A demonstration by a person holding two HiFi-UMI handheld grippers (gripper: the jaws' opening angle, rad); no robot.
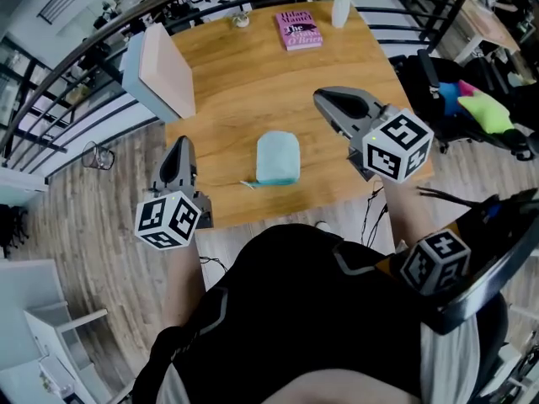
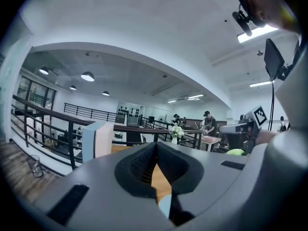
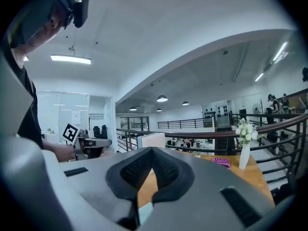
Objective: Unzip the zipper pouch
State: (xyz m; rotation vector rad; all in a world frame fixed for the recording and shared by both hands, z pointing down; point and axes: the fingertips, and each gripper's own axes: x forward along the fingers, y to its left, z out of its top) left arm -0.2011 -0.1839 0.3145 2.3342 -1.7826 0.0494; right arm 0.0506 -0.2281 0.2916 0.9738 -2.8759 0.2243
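A light blue zipper pouch [image 1: 277, 158] lies flat near the front middle of the wooden table [image 1: 227, 99], with a small zipper pull [image 1: 247, 183] sticking out at its lower left corner. My left gripper [image 1: 182, 144] hovers left of the pouch over the table's left edge, jaws shut and empty. My right gripper [image 1: 322, 99] hovers to the pouch's right and further back, also shut on nothing. In the left gripper view the jaws [image 2: 155, 146] meet, with a sliver of the pouch [image 2: 164, 207] below. The right gripper view shows the same shut jaws [image 3: 153, 150] above the pouch [image 3: 145, 211].
A pink book [image 1: 297, 29] and a white vase of flowers [image 1: 340, 7] stand at the table's far edge. An upright pale box [image 1: 164, 72] sits at the left corner. A black railing [image 1: 76, 49] runs behind. A chair with bright bags [image 1: 472, 99] is on the right.
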